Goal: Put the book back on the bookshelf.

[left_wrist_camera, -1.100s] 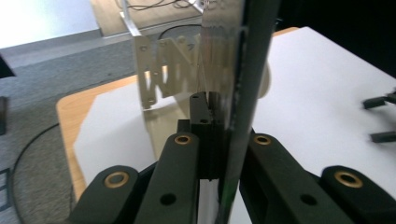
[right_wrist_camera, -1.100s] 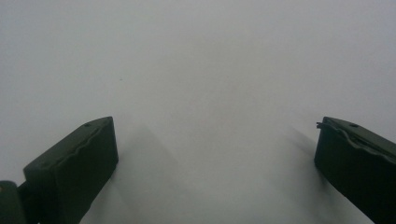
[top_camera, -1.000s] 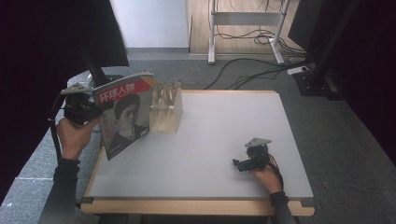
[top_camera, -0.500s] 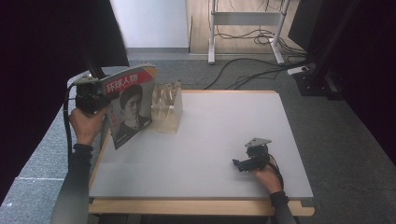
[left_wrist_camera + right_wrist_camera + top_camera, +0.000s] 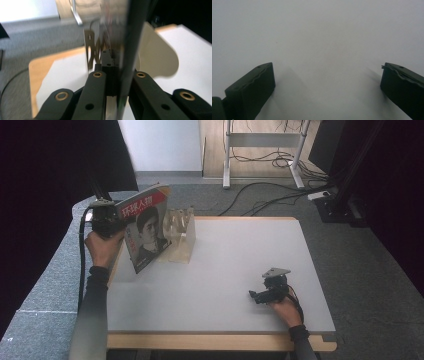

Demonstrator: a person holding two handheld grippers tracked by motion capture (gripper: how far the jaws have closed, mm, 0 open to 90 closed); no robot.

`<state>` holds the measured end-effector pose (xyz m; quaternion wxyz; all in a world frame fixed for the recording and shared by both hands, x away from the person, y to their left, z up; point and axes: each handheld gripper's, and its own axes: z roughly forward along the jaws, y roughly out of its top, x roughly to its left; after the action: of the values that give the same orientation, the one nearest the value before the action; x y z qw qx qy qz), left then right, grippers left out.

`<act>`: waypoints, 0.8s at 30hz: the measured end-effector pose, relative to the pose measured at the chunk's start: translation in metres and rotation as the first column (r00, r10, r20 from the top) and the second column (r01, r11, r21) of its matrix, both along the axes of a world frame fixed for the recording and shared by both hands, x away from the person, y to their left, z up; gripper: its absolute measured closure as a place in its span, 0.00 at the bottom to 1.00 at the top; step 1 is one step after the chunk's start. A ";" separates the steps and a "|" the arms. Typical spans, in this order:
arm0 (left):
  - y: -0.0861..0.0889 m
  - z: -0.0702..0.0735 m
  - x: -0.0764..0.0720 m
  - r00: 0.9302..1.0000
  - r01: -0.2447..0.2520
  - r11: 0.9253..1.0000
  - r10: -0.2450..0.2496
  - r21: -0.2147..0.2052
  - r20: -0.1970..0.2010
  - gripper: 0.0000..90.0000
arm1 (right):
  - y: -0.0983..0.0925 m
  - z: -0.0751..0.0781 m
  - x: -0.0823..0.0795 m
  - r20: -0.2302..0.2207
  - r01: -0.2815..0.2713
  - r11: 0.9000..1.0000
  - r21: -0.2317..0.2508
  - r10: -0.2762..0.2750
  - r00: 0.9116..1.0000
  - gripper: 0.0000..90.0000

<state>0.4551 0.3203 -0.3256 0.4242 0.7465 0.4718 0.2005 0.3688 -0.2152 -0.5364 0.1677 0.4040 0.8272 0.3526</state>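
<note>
A magazine point(image 5: 147, 227) with a red title band and a portrait on its cover stands upright over the table's far left corner. My left gripper point(image 5: 120, 217) is shut on its left edge. In the left gripper view the magazine point(image 5: 128, 37) runs edge-on between the closed fingers point(image 5: 96, 85) of the left gripper point(image 5: 117, 75). A pale slotted rack point(image 5: 181, 234) stands just right of the magazine, touching or nearly touching it. Near the table's front right, my right gripper point(image 5: 260, 295) rests low, and the right gripper point(image 5: 328, 75) is open over bare tabletop with nothing between its fingers.
The white table point(image 5: 235, 255) has a wooden rim. The rack point(image 5: 91, 50) sits just beyond the left gripper's jaws. Grey carpet surrounds the table, with cables point(image 5: 260, 190) and a metal frame point(image 5: 265, 140) behind it. A dark curtain point(image 5: 50, 180) hangs at the left.
My left hand has carried the magazine to the right and away from the person, up to the rack. The right gripper has stayed in place.
</note>
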 end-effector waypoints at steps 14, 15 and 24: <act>0.009 -0.011 -0.001 1.000 0.007 0.996 -0.005 -0.088 0.027 0.97 | 0.000 0.000 0.000 -0.002 -0.001 1.000 0.000 0.001 1.000 0.00; 0.007 -0.017 0.002 1.000 0.002 0.995 0.001 -0.096 0.029 0.97 | 0.000 0.000 0.000 -0.001 0.001 1.000 0.001 -0.001 1.000 0.00; 0.004 -0.021 -0.001 1.000 -0.025 0.999 0.024 0.030 0.016 0.78 | 0.000 0.000 0.000 -0.001 0.000 1.000 0.000 0.000 1.000 0.00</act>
<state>0.4537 0.3242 -0.3471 0.4140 0.7454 0.4745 0.2188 0.3690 -0.2149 -0.5362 0.1675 0.4043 0.8272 0.3525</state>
